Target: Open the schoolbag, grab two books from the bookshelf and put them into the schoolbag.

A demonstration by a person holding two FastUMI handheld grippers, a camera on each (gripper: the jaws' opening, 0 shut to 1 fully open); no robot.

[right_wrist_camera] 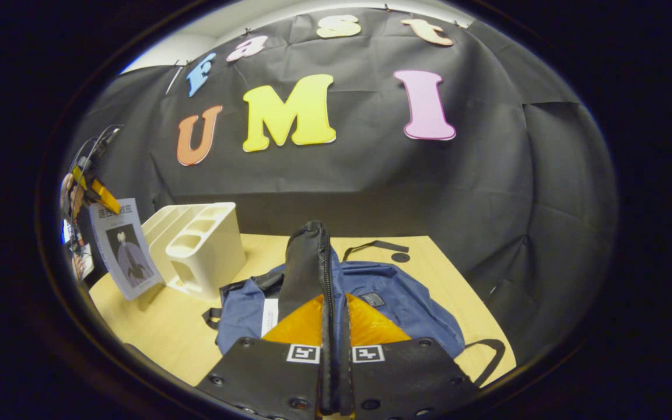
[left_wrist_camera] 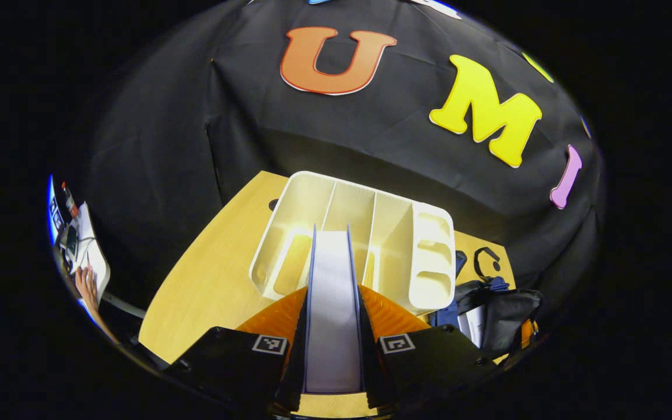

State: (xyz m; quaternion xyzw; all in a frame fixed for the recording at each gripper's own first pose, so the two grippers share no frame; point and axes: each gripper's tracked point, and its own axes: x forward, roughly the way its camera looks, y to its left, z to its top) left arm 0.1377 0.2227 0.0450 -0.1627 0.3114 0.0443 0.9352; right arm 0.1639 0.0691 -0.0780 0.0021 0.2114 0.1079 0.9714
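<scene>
We have the book (left_wrist_camera: 333, 309) clamped edge-on in our left tongs (left_wrist_camera: 333, 344), both orange fingers (left_wrist_camera: 277, 318) pressing its covers, page block facing us. It hangs above the desk (left_wrist_camera: 207, 286), just in front of the white bookshelf (left_wrist_camera: 365, 233), whose slots look bare from here. In the right gripper view the same book (right_wrist_camera: 126, 248) hangs cover-out at the far left, beside the shelf (right_wrist_camera: 196, 248), with the left tongs (right_wrist_camera: 94, 189) gripping its top.

The book looks thin, light and fairly stiff, with glossy covers that may slip. A grip low on the spine side, across both covers, should keep it from fanning open.

Our right tongs (right_wrist_camera: 334, 350) are clenched on the bag's black flap (right_wrist_camera: 310, 262), lifting it upright off the blue bag (right_wrist_camera: 394, 297). The bag lies flat on the desk, soft and floppy; its mouth will sag shut unless we keep that flap raised. A white edge (right_wrist_camera: 270, 318) shows inside the opening, perhaps a first book, though we cannot be sure.

The left hand is tilted down, fingers pointing toward the shelf; the right points level across the bag.
</scene>
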